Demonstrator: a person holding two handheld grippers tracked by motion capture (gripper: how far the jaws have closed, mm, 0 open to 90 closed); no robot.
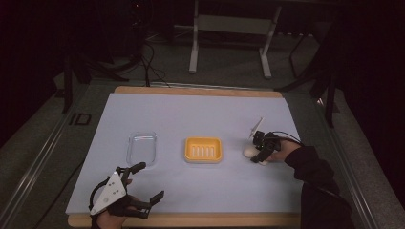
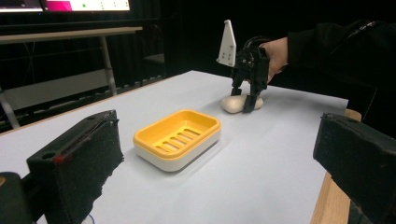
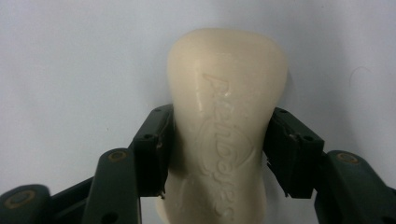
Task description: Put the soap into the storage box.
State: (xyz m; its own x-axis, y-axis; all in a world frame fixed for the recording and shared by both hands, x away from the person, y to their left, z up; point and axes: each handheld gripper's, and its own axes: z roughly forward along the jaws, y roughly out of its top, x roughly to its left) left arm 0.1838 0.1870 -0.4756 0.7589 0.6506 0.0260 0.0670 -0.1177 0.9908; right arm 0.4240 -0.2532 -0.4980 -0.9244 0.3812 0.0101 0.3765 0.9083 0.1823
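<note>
A cream soap bar (image 3: 224,93) with embossed lettering lies on the white table sheet, right of a yellow soap dish (image 1: 204,140). My right gripper (image 1: 259,153) stands over the soap bar (image 1: 249,152), its two pads pressed against the bar's long sides, so it is shut on it. The left gripper view shows that right gripper (image 2: 243,100) pointing down onto the soap bar (image 2: 232,104), behind the soap dish (image 2: 154,140). My left gripper (image 1: 150,180) rests wide open near the front left edge with nothing between its fingers.
A clear plastic tray (image 1: 142,148) lies left of the yellow dish. The white sheet (image 1: 191,114) covers a wooden tabletop whose front edge (image 1: 191,220) shows below it. Table legs and cables stand on the floor beyond the far edge.
</note>
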